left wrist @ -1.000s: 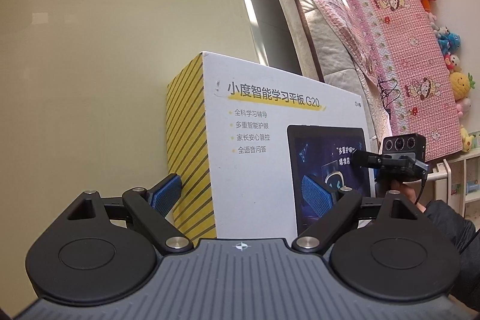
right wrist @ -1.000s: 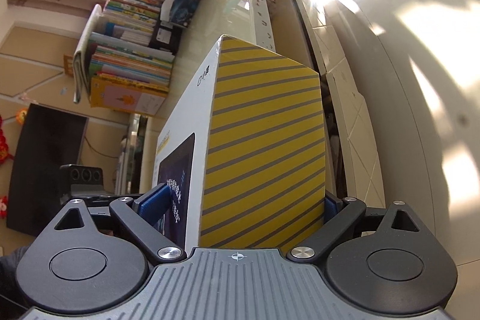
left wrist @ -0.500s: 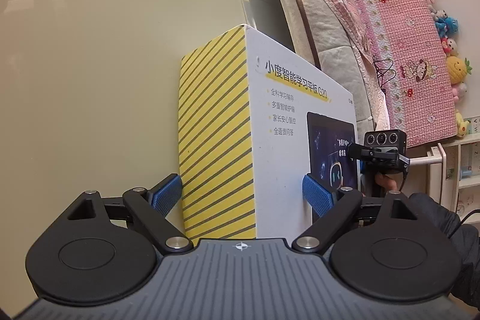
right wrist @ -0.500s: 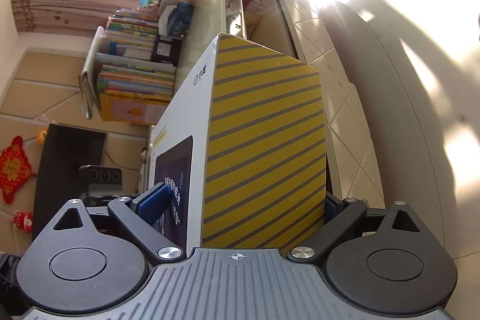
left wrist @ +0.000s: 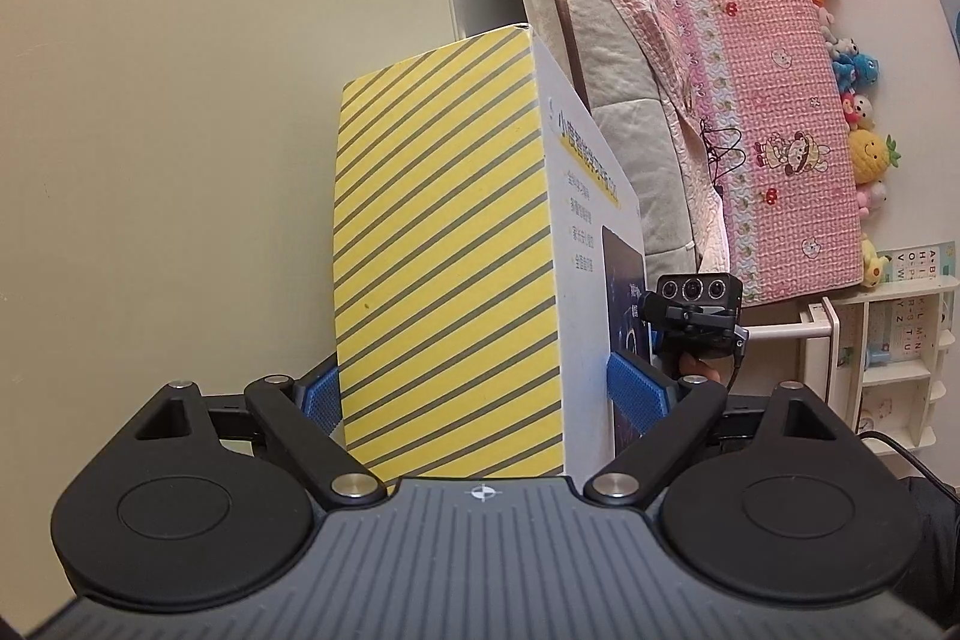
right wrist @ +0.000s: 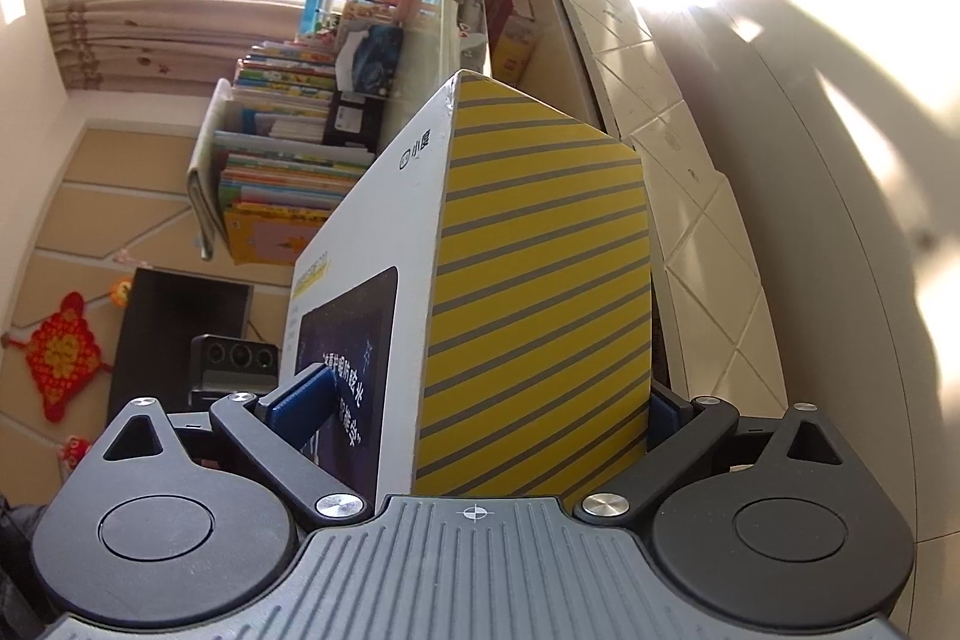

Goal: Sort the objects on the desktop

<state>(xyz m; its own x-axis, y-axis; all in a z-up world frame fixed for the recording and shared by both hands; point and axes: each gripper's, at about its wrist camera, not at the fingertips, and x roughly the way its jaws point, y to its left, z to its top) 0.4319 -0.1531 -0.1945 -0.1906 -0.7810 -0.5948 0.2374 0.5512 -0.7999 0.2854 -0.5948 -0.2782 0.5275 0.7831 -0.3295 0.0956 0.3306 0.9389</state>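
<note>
A white tablet box (left wrist: 447,274) with yellow-and-grey striped ends is held up between both grippers. My left gripper (left wrist: 480,400) straddles one striped end; its left pad meets the box, and its right pad (left wrist: 636,391) shows a narrow gap to the white face. My right gripper (right wrist: 480,406) straddles the other striped end (right wrist: 540,292), its blue pads at both broad faces. The right gripper's camera (left wrist: 699,307) shows beyond the box in the left wrist view, and the left gripper's camera (right wrist: 234,361) in the right wrist view.
A pale tabletop (left wrist: 168,130) lies to the left in the left wrist view. A pink quilt (left wrist: 768,70) and plush toys (left wrist: 864,142) are behind. The right wrist view shows a shelf of books (right wrist: 282,160), a dark screen (right wrist: 174,334), a white cabinet (right wrist: 690,220) and tiled floor.
The left gripper has swung round from facing the box's white printed face to its striped end, which now sits between its fingers. The right gripper has kept its hold on the other end.
</note>
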